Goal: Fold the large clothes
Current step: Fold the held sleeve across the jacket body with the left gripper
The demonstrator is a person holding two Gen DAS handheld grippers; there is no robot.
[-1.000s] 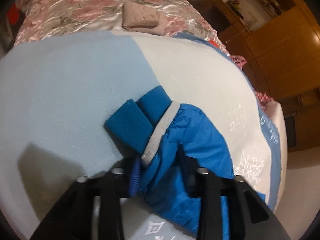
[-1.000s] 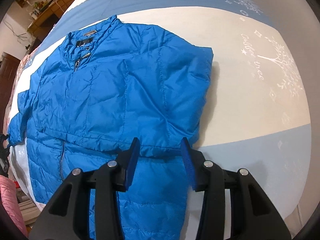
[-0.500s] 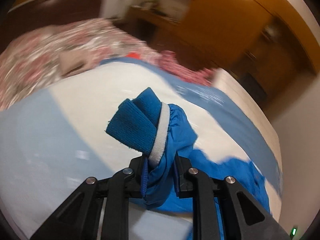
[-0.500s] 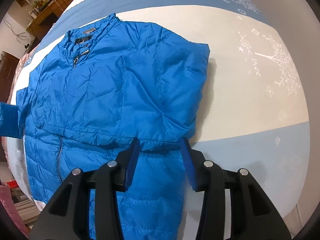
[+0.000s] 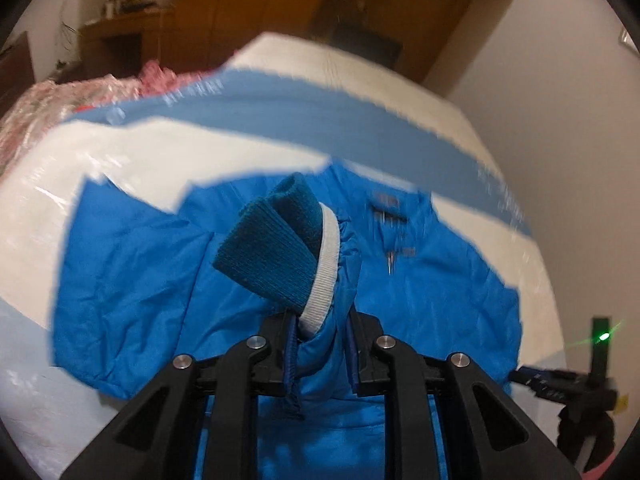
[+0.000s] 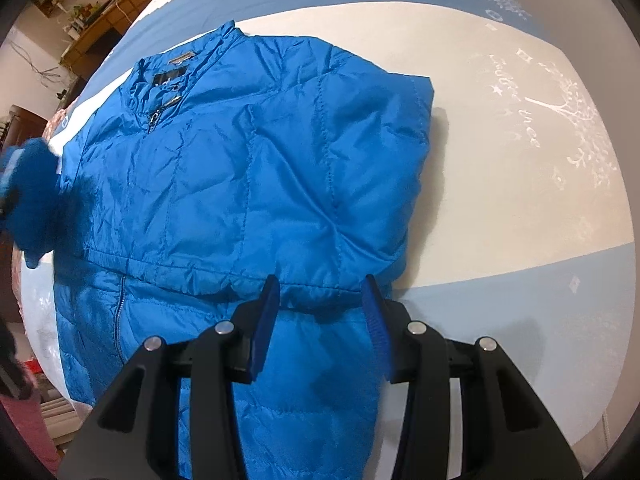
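A: Where does the jacket (image 6: 248, 184) lie?

B: Flat on the bed (image 6: 500, 184), front up, collar (image 6: 168, 76) at the far end, zip running down from it. The sleeve on the right gripper's side is already folded across the chest, so that edge is straight.

A: And the other sleeve?

B: Its cuff (image 5: 280, 256) is in the left gripper (image 5: 322, 356), jaws clamped on the padded cloth just behind the white band, knit end sticking out past the tips. It hangs lifted above the chest, below the collar.

A: The right gripper (image 6: 320, 320)?

B: Jaws apart, nothing between them, pointing steeply down over the waist seam, well below the collar. Whether the tips press the cloth I cannot tell.

A: So how should this fold go?

B: My view: carry the cuff across the chest, level with the other sleeve, and lower it before letting go. Dropping it from height would likely let the slick padding slide off line.

A: Risks?

B: The shell looks slippery and puffy. If the sleeve drags, the shoulder beside the collar may bunch. Keeping the right gripper pinning the waist should stop the body shifting. Aim for a fold line running straight down from the collar's side, so both edges match
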